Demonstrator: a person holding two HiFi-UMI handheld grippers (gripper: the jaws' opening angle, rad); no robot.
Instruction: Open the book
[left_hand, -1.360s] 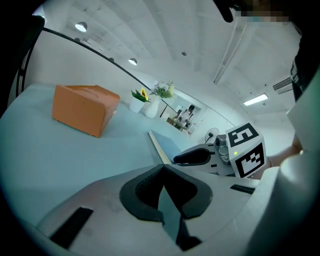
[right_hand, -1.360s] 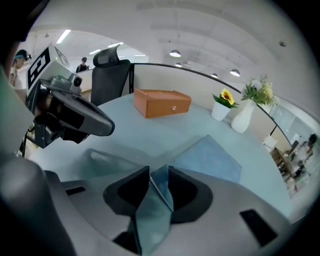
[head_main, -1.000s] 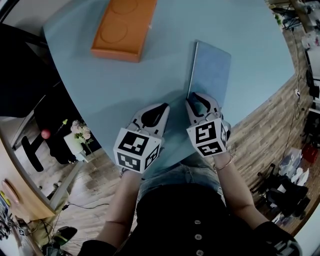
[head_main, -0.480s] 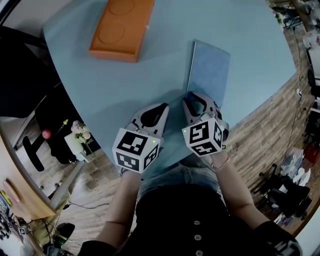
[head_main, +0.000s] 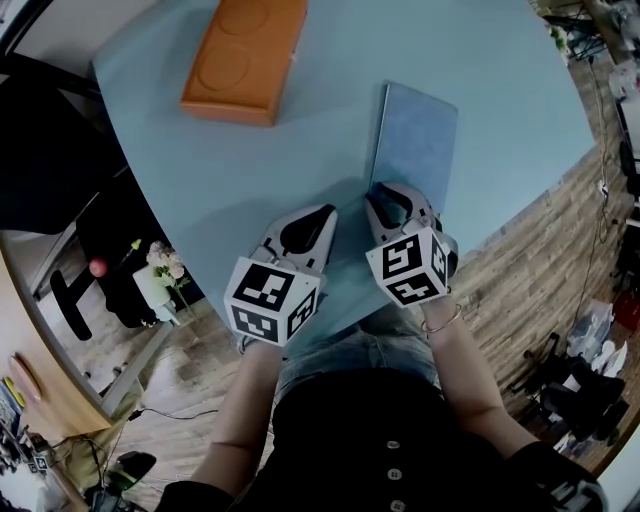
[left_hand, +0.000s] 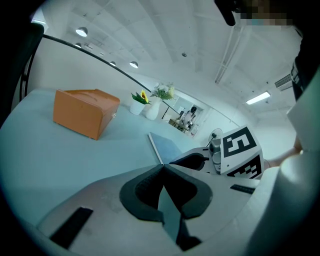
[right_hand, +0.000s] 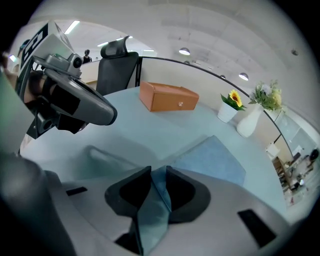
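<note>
Over the last second the right gripper (head_main: 386, 195) has rolled to its left, so that its marker cube (head_main: 408, 268) shows a different face to the head view, and its tips have crept a little leftward to the near left corner of the book (head_main: 418, 130). Little else has shifted: the book lies flat and closed on the counter (head_main: 200, 150), with its long left edge running away from the person, and the orange box (head_main: 245, 50) sits well apart at the far side. In the right gripper view the jaws stand almost together with a thin blue strip, the colour of the cover, between them, so they appear to be pinching the cover at that corner. I cannot tell whether they hold the cover alone or some pages with it. The left gripper (head_main: 323, 214) hangs just beside the right one, off the book and over bare counter. Its own view shows the tips pressed together with nothing held. By my reading the roll marks the start of the lift. The cover has been taken but not yet raised, so the opening itself is all still to do. The next move probably needs the corner swung up and over toward the left, and a thin pinch like this could slip free.
</note>
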